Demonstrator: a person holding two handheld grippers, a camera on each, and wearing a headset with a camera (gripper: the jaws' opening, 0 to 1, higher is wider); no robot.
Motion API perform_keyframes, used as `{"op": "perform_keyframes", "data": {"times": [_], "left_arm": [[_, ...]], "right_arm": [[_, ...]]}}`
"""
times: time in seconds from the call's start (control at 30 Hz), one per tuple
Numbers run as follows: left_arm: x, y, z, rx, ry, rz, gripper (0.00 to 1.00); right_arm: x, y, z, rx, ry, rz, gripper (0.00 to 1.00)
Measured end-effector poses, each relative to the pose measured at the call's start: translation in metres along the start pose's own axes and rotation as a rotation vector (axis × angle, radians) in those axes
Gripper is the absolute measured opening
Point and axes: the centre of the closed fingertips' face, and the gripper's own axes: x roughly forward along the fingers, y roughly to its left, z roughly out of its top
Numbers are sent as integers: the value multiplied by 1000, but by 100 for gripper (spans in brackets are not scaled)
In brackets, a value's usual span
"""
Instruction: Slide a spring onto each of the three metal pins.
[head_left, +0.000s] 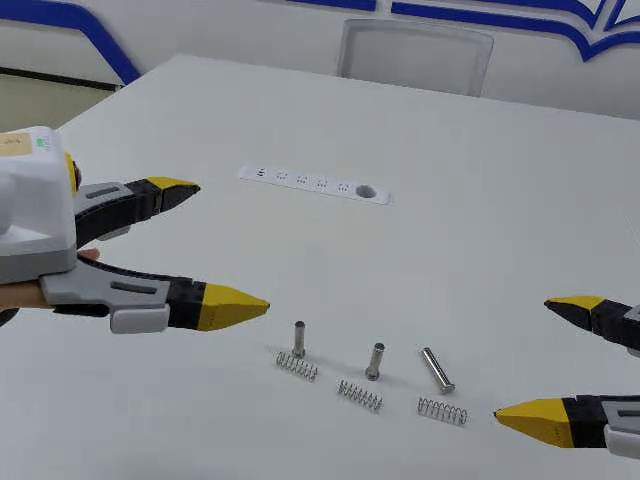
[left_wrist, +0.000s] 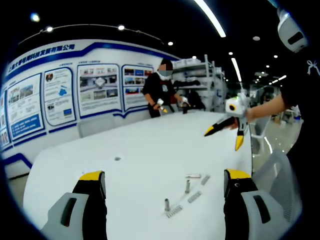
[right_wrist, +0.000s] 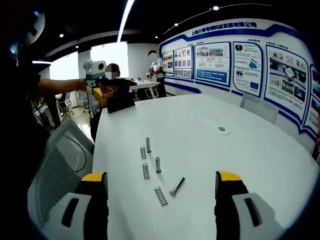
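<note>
- Left gripper (head_left: 230, 243), close at the left edge of the head view, hangs above the white table (head_left: 480, 220) with its yellow-tipped jaws spread wide and nothing between them.
- Right gripper (head_left: 522, 358) comes in from the lower right, jaws likewise parted and holding nothing; its lower tip is just beside the rightmost spring (head_left: 442, 411).
- Three metal pins sit in a row between the two grippers: the left pin (head_left: 298, 338) and the middle pin (head_left: 375, 360) stand on end, and the right pin (head_left: 436, 370) lies flat.
- Each pin has a spring lying loose on the table just in front of it: the left spring (head_left: 297, 366), the middle spring (head_left: 359, 395) and the rightmost one. None is on a pin.
- Plain tabletop lies between both grippers and the parts.
- Farther back, a white power strip (head_left: 313, 184) is set into the table, well apart from the pins.
- At the far edge stands a grey chair (head_left: 415, 55).
- Beyond the table in the left gripper view, a person (left_wrist: 162, 92) stands before blue-trimmed display boards (left_wrist: 100, 85) and shelving (left_wrist: 200, 75).
- By the table's near side in the right gripper view is a mesh chair (right_wrist: 55, 165).
</note>
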Motion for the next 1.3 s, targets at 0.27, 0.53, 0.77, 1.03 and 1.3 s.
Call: {"op": "perform_keyframes", "data": {"times": [0.27, 0.53, 0.77, 1.03, 1.3], "left_arm": [[4, 3, -14, -5, 38, -5, 100], [5, 7, -42, -27, 104, -5, 100], [8, 9, -50, -42, 114, -6, 100], [11, 9, -54, -49, 120, -14, 100], [13, 11, -58, -69, 117, -16, 100]], "right_arm": [[7, -2, -6, 0, 22, 3, 89], [9, -17, -8, 22, 20, -28, 86], [21, -24, -7, 68, 3, -42, 82], [51, -28, -16, 89, 58, -17, 74], [82, -42, -30, 144, 117, -39, 61]]}}
